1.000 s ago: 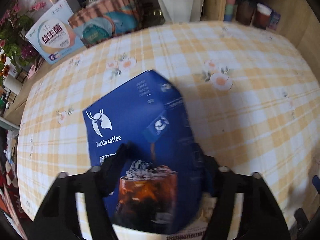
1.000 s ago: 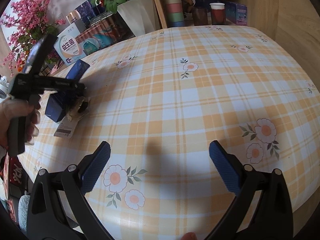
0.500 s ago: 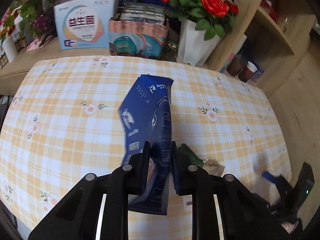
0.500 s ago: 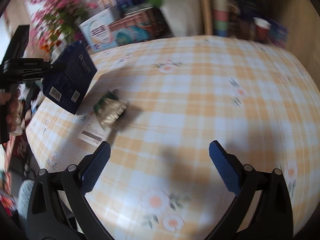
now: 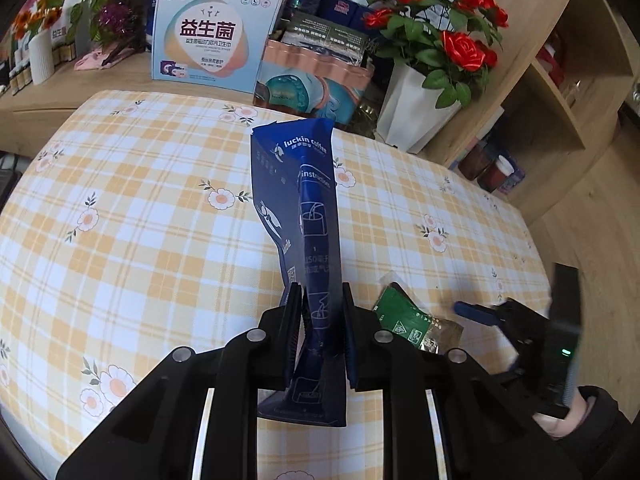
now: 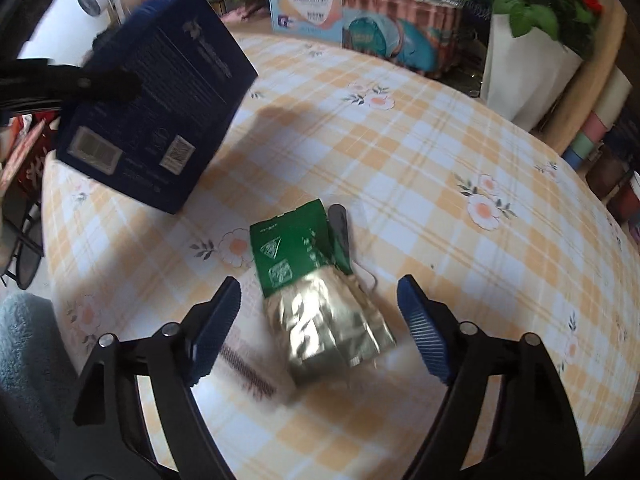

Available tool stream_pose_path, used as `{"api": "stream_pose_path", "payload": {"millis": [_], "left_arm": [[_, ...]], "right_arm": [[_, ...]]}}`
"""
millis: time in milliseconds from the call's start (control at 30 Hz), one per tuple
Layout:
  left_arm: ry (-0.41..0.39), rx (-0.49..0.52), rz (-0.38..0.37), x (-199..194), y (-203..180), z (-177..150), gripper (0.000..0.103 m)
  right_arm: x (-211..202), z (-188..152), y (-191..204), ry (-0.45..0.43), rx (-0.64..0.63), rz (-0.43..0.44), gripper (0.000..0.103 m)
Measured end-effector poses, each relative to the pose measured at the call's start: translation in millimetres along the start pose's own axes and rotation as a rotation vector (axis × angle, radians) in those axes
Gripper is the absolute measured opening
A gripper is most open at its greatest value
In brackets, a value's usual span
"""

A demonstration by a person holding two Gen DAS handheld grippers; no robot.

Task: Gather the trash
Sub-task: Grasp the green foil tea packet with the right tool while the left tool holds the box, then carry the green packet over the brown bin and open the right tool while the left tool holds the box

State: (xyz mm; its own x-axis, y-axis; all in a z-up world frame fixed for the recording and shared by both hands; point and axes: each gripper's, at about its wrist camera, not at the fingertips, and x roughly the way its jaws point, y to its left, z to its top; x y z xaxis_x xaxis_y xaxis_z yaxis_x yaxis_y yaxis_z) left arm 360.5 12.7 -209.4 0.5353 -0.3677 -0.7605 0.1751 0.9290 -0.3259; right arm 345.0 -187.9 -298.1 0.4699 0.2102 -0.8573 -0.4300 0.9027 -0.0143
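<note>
My left gripper [image 5: 319, 312] is shut on a blue luckin coffee box [image 5: 302, 216] and holds it up above the checked tablecloth; the box also shows at the upper left of the right wrist view [image 6: 160, 120]. A crumpled green and silver packet [image 6: 316, 292] lies on the cloth, with a white receipt [image 6: 248, 372] beside it. My right gripper [image 6: 320, 320] is open, its fingers on either side of the packet and just above it. The packet [image 5: 412, 324] and the right gripper [image 5: 480, 314] show at the right of the left wrist view.
The table [image 5: 120, 240] has a yellow checked cloth with flowers. Behind it stand a white and pink box [image 5: 212, 40], a pack of tissues [image 5: 312, 80] and a white vase of red roses [image 5: 420, 112]. A wooden shelf [image 5: 560, 80] with cups is at the right.
My left gripper closed on the blue box, turned it edge-up and lifted it off the cloth. My right gripper swung left and came down around the green packet.
</note>
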Motion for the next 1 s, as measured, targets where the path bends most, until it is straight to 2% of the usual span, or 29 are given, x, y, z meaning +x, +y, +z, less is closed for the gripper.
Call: {"api": "stream_pose_path", "payload": {"millis": [100,200,233,333,433,1000], "left_arm": [[-0.011,0.006,-0.019,-1.2,-1.1,-3.3,0.018],[-0.024,0.001,-0.028,-2.8,-0.2,-6.3,0.018],[-0.026,-0.003,-0.030,-3.1,0.0,-6.7,0.018],[-0.022,0.005,-0.041,-4.5,-2.5,-8.2,0.018],[-0.024,0.026,-0.038,-7.9,-7.5,-10.0,0.018],[-0.109,0.074,-0.048,-69.3,-30.7,-18.1,0.018]], "right_arm": [[17.8,3.9,0.0,0.054,0.002,-0.009,0.074],[22.1,3.8,-2.1,0.069,0.025,0.018,0.069],[19.7,4.6,-2.4,0.069,0.036,0.004,0.055],[8.8,6.0,-4.0,0.064,0.066,0.001,0.044],[-4.8,5.3,-1.8,0.038,0.056,-0.027,0.041],[-92.3,-25.7,-29.6,-0.139,0.252,-0.074,0.040]]}}
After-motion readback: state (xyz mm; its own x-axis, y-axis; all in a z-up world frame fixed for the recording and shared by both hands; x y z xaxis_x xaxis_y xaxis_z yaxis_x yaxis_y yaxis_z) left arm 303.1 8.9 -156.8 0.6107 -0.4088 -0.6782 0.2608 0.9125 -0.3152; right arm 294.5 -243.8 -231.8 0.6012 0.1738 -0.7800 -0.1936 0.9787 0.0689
